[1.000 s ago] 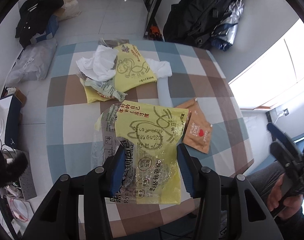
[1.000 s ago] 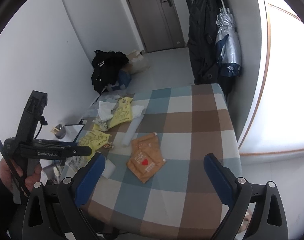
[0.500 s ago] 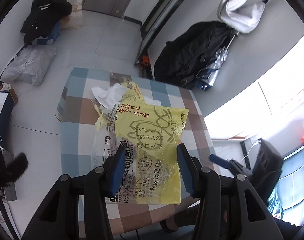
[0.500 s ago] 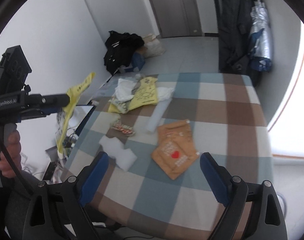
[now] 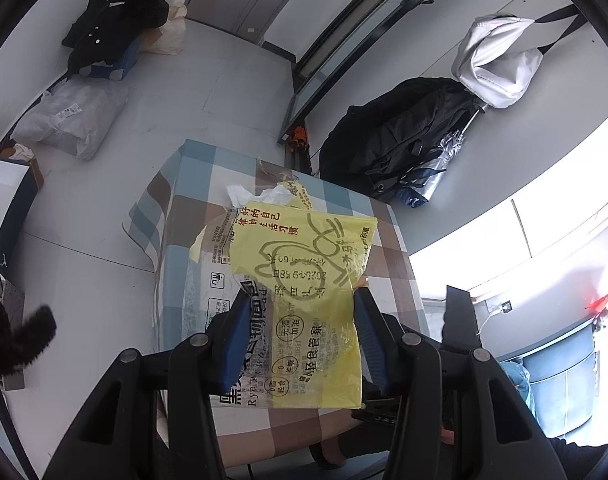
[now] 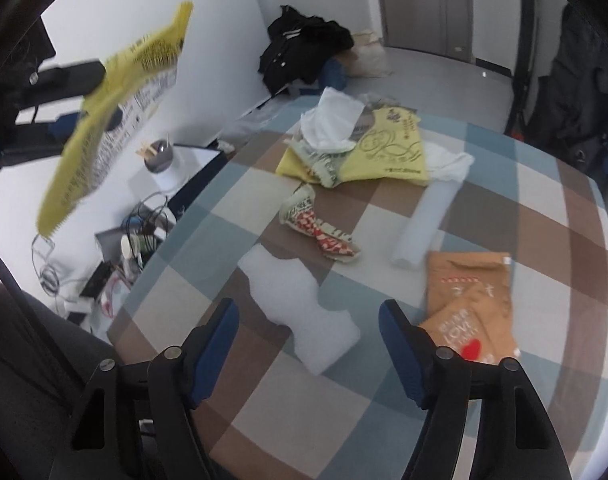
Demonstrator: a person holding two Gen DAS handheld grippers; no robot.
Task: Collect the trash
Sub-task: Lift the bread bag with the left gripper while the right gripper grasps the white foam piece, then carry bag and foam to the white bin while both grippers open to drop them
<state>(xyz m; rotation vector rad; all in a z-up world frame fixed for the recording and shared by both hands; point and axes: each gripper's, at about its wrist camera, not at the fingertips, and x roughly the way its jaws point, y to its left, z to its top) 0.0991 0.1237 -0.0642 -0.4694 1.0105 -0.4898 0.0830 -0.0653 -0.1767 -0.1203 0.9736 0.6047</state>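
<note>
Left gripper clamps yellow wrapper, lifted off checked table. Right gripper closing, nothing pressed, above white foam piece.

Right gripper above checkered table, jaws closing, white foam piece under gap, untouched. Brown pouch right of tongs. Left gripper upper left, clamping yellow bag.

The yellow bread bag reads "Rye" and "0"; the brown pouch near the table's right edge reads "LOVE"
</note>
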